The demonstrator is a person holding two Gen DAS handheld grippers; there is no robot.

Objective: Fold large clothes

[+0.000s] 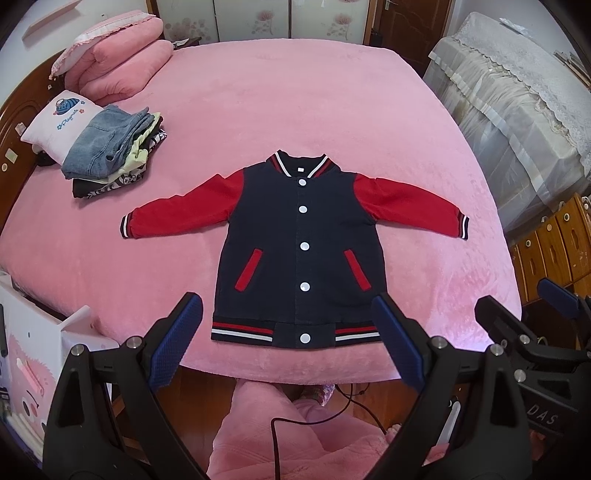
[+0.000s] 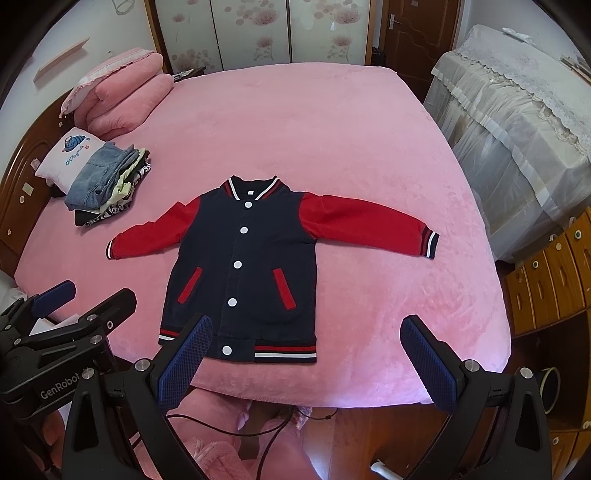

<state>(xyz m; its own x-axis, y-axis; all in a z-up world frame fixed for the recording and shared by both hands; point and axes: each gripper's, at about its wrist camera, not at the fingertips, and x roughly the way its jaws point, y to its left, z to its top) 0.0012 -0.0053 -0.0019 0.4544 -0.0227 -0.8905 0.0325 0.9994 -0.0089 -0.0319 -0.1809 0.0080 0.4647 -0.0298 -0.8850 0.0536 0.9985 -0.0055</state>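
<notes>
Spread flat ahead of both sets of fingers, the jacket (image 1: 299, 243) lies buttoned on the pink bed (image 1: 295, 110), hem near its edge. Left gripper (image 1: 291, 343) and right gripper (image 2: 306, 354) hover spread, holding nothing; only the right view shows the "GenRobot" lettering (image 2: 59, 387).

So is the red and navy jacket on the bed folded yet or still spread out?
Spread out. The jacket lies flat on the pink bed, front up, snaps closed, with both red sleeves stretched sideways. No fold shows.

A home bedroom being shown, a pink-covered bed (image 1: 295, 92) being flanked by a floral wardrobe (image 2: 258, 29) (wooden door beside it), folded clothes (image 1: 110, 155) being stacked near pillows (image 1: 118, 59).
</notes>
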